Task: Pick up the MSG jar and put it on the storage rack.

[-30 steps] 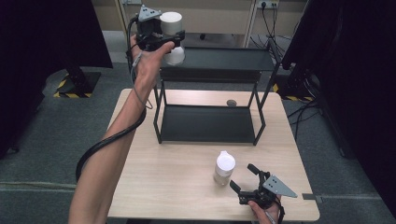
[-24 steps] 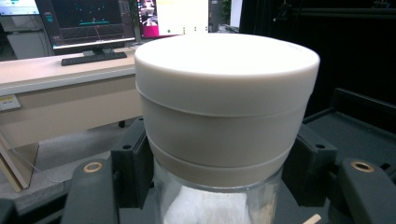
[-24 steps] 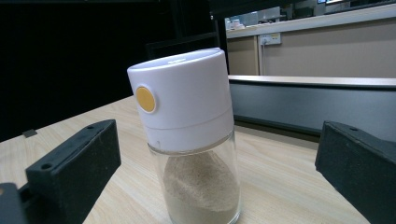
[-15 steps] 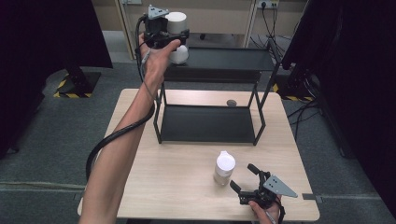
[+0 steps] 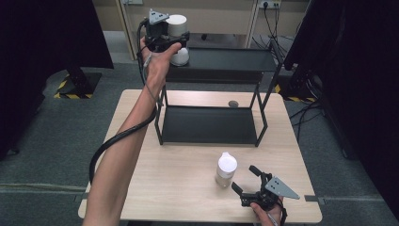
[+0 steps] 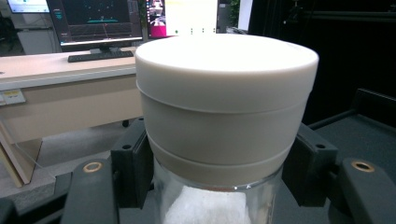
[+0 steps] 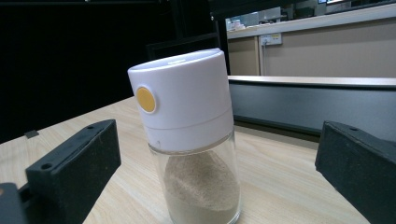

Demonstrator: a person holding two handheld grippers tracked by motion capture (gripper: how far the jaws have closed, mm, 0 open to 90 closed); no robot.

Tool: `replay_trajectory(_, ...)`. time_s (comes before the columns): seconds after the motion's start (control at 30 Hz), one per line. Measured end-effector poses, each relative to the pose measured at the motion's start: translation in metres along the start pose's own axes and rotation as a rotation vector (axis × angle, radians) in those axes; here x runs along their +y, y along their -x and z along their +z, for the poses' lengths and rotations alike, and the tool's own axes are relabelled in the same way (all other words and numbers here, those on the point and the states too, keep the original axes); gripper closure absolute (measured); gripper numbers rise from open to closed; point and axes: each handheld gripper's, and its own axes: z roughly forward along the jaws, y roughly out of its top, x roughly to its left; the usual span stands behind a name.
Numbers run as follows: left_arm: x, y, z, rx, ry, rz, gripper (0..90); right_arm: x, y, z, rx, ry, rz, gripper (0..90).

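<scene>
Left gripper (image 5: 176, 42) is clamped on a white-capped glass jar (image 6: 224, 116) just below the cap, held over the left end of the black shelf rack's (image 5: 221, 61) top tier. A second white jar (image 5: 180, 56) sits just under it on that tier (risk of a knock). Lower straight down, beside that jar and not onto it; release only once the base is seated flat.

Right gripper (image 5: 248, 180) has its jaws spread wide, holding nothing, near the rack's front side, with the seasoning shaker (image 7: 191, 135) upright on the wooden table (image 5: 164, 188) between its jaws, untouched. Keep it parked.
</scene>
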Motion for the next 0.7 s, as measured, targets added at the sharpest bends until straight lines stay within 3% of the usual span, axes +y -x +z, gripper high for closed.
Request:
replay_trajectory(0.13, -0.004, 0.000, 0.000, -0.003, 0.027, -0.016, 33.4, 0.000, 0.000, 0.000, 0.003, 0.000, -0.002, 0.4)
replay_trajectory(0.17, -0.006, 0.000, 0.000, -0.009, 0.038, -0.036, 30.9, 0.000, 0.000, 0.000, 0.003, 0.000, -0.002, 0.4)
replay_trajectory(0.33, -0.002, 0.006, -0.002, 0.006, 0.025, -0.044, 11.2, 0.000, 0.000, 0.000, 0.000, -0.002, 0.000, 0.4)
replay_trajectory(0.47, 0.000, 0.010, -0.004, 0.030, 0.013, -0.064, 2.9, 0.000, -0.001, 0.001, 0.001, -0.003, -0.003, 0.4)
replay_trajectory(0.7, 0.000, 0.010, -0.008, 0.035, 0.016, -0.072, 0.1, 0.000, -0.001, 0.001, 0.005, -0.003, -0.003, 0.4)
